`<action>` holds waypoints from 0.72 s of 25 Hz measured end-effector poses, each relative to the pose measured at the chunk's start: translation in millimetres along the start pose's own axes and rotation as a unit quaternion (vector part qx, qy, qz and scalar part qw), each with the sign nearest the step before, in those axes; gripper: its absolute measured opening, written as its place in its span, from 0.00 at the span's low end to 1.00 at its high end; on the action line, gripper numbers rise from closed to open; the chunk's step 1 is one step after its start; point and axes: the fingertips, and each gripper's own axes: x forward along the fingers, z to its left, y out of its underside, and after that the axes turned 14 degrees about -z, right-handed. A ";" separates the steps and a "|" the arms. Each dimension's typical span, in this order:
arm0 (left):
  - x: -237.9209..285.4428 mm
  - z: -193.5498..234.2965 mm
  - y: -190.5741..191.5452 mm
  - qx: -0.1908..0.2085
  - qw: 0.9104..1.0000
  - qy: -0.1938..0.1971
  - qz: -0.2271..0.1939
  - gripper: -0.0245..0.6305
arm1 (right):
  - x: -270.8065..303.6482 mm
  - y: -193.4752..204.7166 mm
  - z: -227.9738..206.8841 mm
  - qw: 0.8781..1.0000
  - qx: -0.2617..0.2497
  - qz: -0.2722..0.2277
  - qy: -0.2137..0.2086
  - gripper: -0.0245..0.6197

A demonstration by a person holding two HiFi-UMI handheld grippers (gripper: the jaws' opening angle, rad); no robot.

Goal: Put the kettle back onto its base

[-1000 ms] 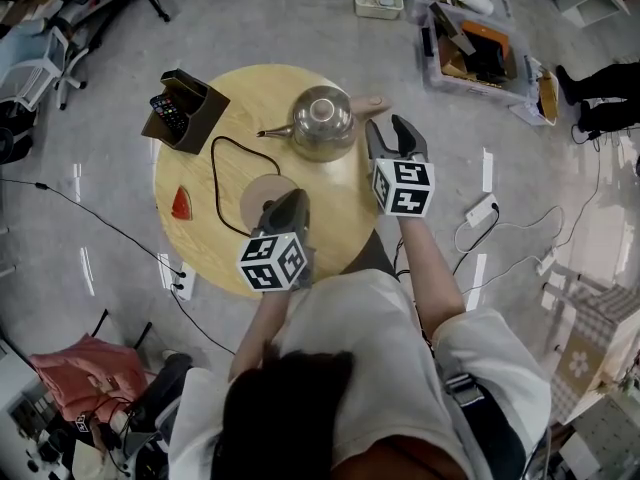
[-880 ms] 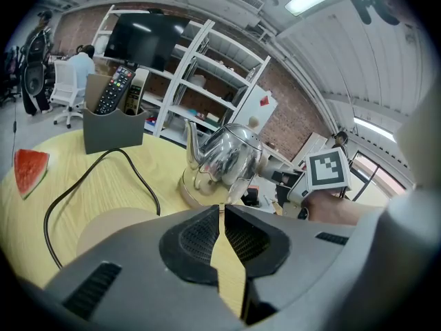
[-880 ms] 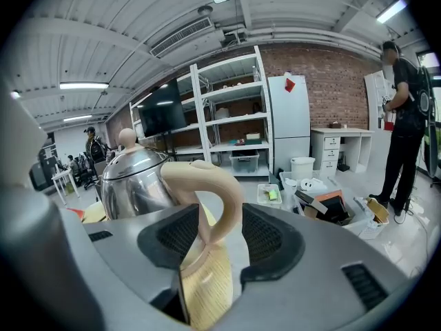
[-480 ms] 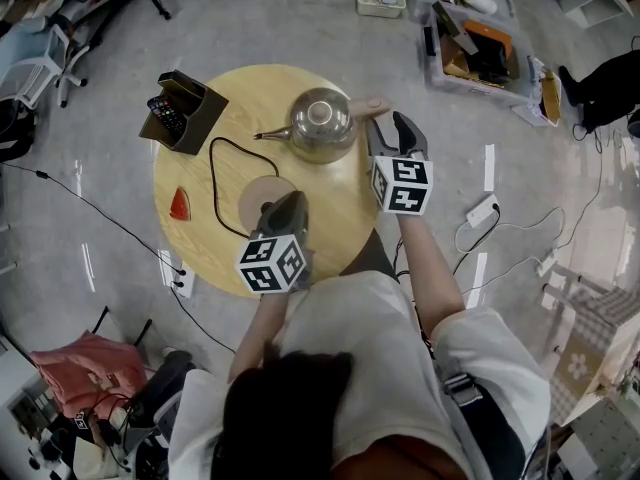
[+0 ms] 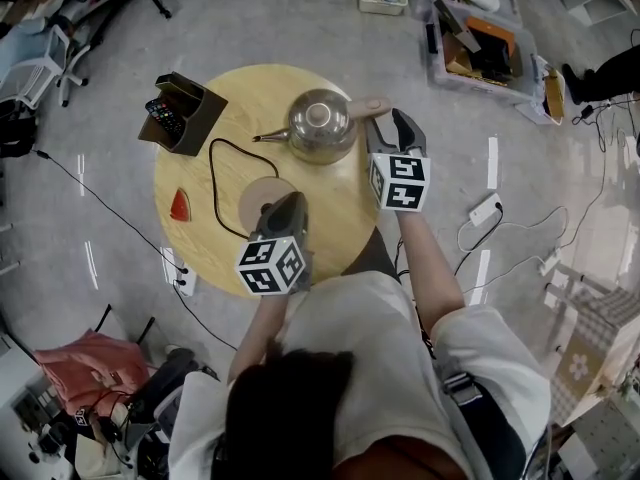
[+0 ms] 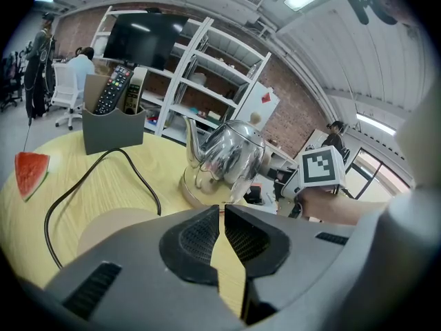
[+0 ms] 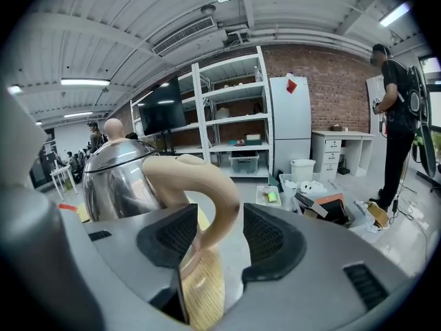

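A steel kettle (image 5: 320,125) with a beige handle (image 5: 366,107) stands on the round wooden table (image 5: 345,213), at its far side. Its round beige base (image 5: 258,196), with a black cord (image 5: 222,173), lies nearer me, apart from the kettle. My right gripper (image 5: 390,128) is open, and the handle (image 7: 207,188) rises between its jaws with a gap at the right pad; the kettle body (image 7: 118,181) is to its left. My left gripper (image 5: 289,200) hovers over the base, shut on nothing. In the left gripper view the left gripper (image 6: 222,209) points at the kettle (image 6: 231,156) beyond the base (image 6: 110,224).
A dark holder with remotes (image 5: 183,109) sits at the table's far left edge, and a red watermelon-slice toy (image 5: 180,204) at the left. A power strip (image 5: 178,278) and cables lie on the floor. Bins of clutter (image 5: 480,53) stand at the back right.
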 end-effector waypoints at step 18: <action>-5.2 13.2 9.3 -0.006 1.000 -0.025 0.013 0.11 | 17.5 9.9 -4.3 1.000 -0.008 0.000 0.005 0.34</action>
